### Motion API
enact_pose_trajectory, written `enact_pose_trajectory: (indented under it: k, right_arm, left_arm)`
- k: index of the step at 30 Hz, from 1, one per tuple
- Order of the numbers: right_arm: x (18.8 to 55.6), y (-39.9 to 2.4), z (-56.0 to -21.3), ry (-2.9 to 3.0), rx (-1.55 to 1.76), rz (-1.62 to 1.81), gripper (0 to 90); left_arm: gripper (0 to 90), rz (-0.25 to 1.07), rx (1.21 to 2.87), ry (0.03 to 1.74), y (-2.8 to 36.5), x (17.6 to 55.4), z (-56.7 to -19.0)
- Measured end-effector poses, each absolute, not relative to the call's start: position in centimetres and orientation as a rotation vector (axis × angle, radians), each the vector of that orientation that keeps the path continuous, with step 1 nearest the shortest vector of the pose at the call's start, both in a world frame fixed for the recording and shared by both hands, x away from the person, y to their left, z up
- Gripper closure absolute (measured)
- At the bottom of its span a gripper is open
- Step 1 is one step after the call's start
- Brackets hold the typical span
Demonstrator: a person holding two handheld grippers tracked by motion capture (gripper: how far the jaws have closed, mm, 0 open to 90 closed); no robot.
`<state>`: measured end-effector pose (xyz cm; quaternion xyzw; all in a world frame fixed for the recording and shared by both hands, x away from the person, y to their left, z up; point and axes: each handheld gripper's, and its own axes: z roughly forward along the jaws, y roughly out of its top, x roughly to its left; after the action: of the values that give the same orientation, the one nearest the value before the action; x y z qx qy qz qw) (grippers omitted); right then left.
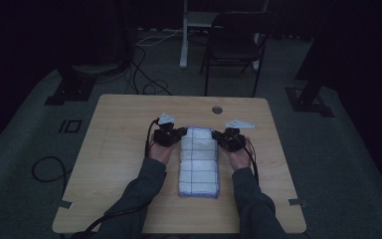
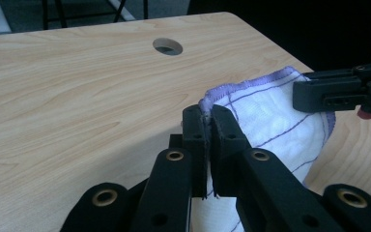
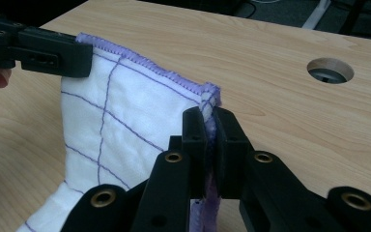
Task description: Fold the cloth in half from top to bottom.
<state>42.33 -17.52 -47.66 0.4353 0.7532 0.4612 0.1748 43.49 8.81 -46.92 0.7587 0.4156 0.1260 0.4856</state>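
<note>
Both my hand-held grippers, left and right, clench the checked cloth's far corners; soft, limp, light, best held by hems.

Left arm: comes in from the near edge, sleeve on.
Left gripper: jaws squeezed tight, pointing right.
Right arm: comes in from the near edge too.
Right gripper: jaws squeezed tight, pointing left.
</note>
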Motion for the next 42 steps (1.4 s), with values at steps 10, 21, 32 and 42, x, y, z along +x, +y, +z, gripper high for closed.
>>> enact_pose_trajectory:
  k: [10,21,32,42]
  right_arm:
    - [41.2,-17.6,-47.3,2.130,1.211,1.324,85.7]
    - [39.9,-17.5,-47.2,2.144,1.172,1.329,85.6]
    - [39.0,-17.5,-47.1,2.144,1.155,1.343,85.6]
    - [38.4,-17.6,-47.2,2.142,1.150,1.359,85.5]
  left_arm:
    - [86.9,0.307,1.834,0.988,9.0,42.4,-46.4]
    - [86.9,0.307,1.820,0.964,9.4,40.9,-46.4]
    - [86.8,0.303,1.812,0.943,9.7,39.8,-46.1]
    - [86.8,0.292,1.801,0.928,9.9,38.9,-46.0]
